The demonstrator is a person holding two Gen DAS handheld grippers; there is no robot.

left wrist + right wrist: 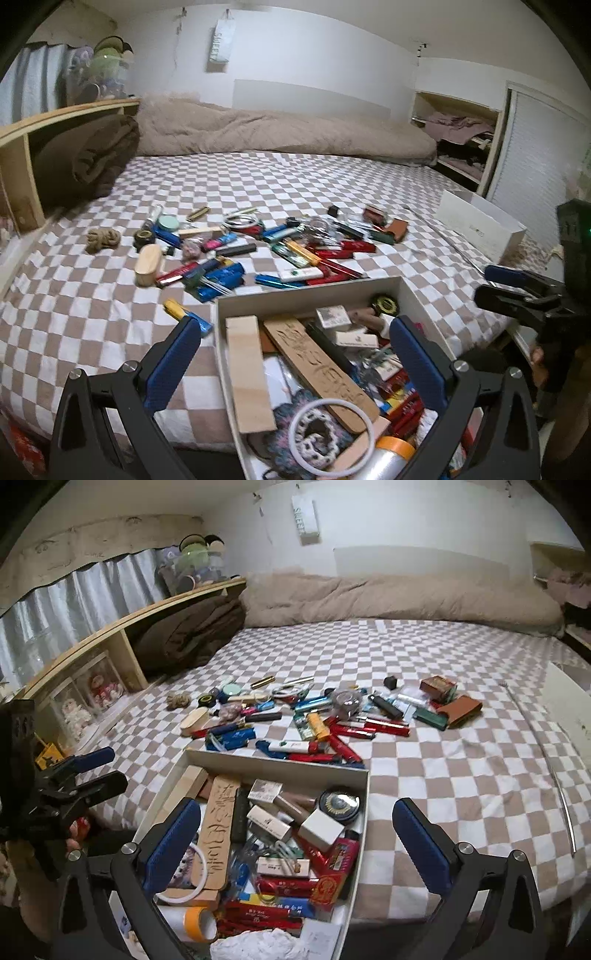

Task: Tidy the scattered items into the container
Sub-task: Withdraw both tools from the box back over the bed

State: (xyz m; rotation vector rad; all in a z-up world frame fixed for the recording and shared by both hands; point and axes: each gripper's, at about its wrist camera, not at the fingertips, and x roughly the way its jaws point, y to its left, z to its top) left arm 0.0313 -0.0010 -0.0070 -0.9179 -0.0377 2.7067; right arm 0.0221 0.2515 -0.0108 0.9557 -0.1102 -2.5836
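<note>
Two grippers, both mine, both with fingers spread wide and nothing between them: left gripper (291, 365) and right gripper (295, 845), each hanging over the near end of the white cardboard box (310, 290), which serves as the landmark for all places below. Box contents: already well filled, with a pale wooden block (249, 373), an engraved wooden strip (321, 365), a white ring (330, 437), orange tape (397, 445), red packets and a round black tin (339, 804). Remaining stock: the scattered items (258, 251) lie on the checked bedsheet (92, 321) beyond the box's far wall, spread in a band from far-left to far-right of it. Nearest pieces: a blue-and-yellow lighter (188, 314) just beside the box's left far corner, its long axis slanting along that wall's left end; a white stick (301, 274) and a blue tube (279, 282) just past the far wall, both lying roughly parallel to it. Further left of the box: a light wooden oval case (148, 266), a knot of rope (103, 240). Further right: a brown leather pouch (460, 709). Judgement: the lighter falls to my left gripper, which sits on that side; everything else demands a forward reach over the box, fingers turned across each item's long axis. My right gripper looks nearer the red lighters (369, 731) beyond the box's right far corner.
</note>
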